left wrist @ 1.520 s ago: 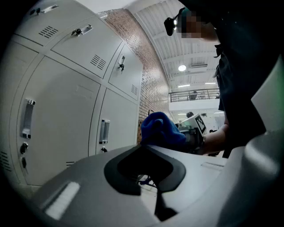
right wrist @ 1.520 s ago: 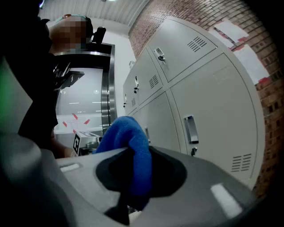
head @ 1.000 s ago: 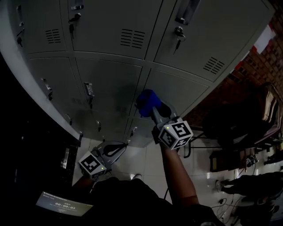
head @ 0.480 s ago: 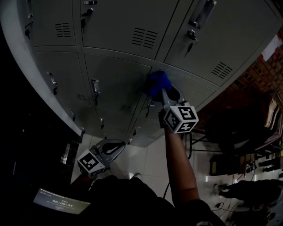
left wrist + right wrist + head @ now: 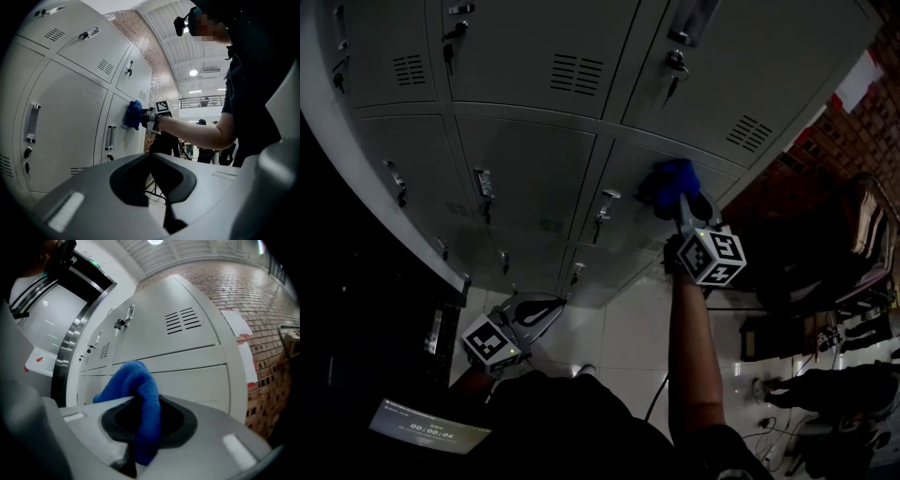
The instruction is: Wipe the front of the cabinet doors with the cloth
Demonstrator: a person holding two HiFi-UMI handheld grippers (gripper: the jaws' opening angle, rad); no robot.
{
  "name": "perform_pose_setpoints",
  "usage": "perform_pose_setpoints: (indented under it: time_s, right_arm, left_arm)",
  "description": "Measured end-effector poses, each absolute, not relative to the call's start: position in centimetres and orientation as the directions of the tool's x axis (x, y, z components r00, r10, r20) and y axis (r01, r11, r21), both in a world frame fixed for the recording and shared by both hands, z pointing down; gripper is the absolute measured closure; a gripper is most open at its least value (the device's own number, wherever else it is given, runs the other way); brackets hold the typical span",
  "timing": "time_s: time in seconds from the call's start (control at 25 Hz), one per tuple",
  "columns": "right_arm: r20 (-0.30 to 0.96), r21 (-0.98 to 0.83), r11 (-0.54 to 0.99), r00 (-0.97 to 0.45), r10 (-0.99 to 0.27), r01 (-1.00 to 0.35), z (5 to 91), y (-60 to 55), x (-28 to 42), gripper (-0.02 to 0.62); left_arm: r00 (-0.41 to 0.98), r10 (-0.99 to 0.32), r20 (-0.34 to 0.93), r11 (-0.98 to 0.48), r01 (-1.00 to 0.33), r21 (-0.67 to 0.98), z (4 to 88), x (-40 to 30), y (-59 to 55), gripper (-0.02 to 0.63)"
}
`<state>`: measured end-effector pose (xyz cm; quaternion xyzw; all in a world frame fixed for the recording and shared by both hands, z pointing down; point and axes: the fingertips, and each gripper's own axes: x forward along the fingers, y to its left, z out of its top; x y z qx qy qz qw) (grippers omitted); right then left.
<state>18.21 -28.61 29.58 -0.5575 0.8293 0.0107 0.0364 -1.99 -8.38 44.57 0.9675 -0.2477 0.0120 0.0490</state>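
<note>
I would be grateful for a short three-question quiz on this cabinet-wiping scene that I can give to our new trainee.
1. Multiple choice: the blue cloth is A) against a cabinet door; B) dangling in mid-air; C) out of sight.
2. True or false: the left gripper grips the cloth.
3. Fill in: the right gripper has its jaws shut on the ____.
Key: 1 A; 2 false; 3 cloth.

A small screen [image 5: 429, 430] at the lower left of the head view shows a row of timer-style digits, too small to read reliably. No other text is legible.
</note>
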Motion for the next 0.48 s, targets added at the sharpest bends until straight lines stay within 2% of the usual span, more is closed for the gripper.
perform_pose_setpoints:
  time_s: [0.48]
  right_arm:
    - [-0.074, -0.051, 0.196, -0.192, -0.979, -0.979, 29.4, -27.5, 28.8, 0.526]
  left_arm:
    - [0.907, -0.421, 0.026, -0.902, -0.421, 0.095, 44.0, 0.3, -7.5, 0.6]
